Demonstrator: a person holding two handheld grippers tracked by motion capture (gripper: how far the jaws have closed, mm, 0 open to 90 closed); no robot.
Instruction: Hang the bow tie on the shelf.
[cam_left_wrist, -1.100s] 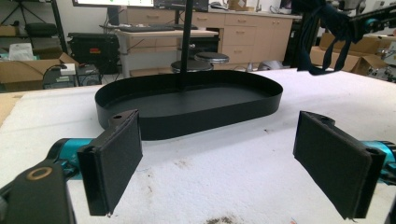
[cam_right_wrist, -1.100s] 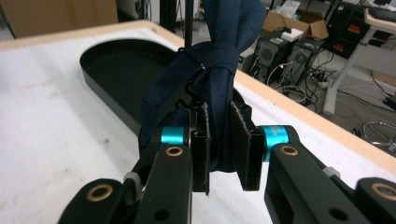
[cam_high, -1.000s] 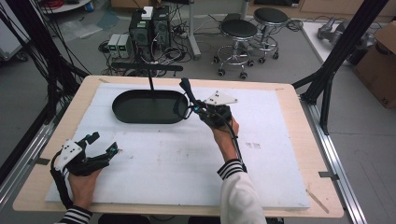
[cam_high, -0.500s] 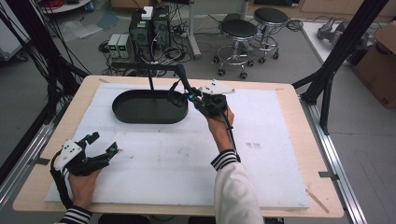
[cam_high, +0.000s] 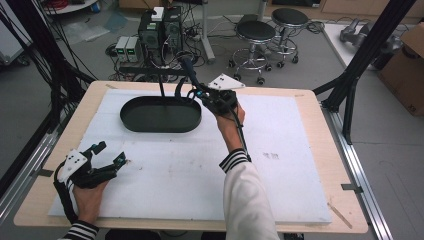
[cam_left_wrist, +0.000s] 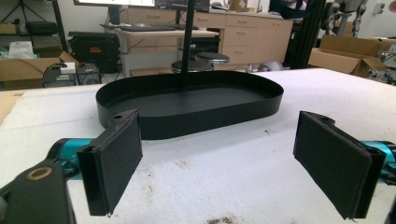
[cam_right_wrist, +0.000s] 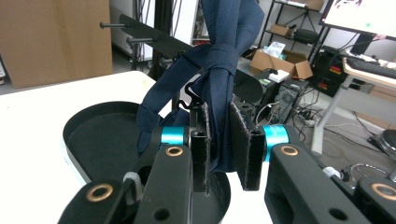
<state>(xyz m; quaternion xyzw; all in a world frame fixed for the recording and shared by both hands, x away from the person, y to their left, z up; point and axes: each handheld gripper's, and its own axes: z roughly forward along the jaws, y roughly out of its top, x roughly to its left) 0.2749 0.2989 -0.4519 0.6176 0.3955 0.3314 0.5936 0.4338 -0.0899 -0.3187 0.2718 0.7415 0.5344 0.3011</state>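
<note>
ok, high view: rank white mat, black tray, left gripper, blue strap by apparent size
1. white mat
2. black tray
3. left gripper
4. blue strap, clamped in the right gripper; it sits farther from the camera and is partly hidden, so its place is unsure.

Beyond the far table edge: two round black swivel stools (cam_high: 272, 31) on a grey floor (cam_high: 310, 65), black computer towers (cam_high: 160, 27), tangled cables. Brown cardboard box (cam_high: 407, 65) at right.
</note>
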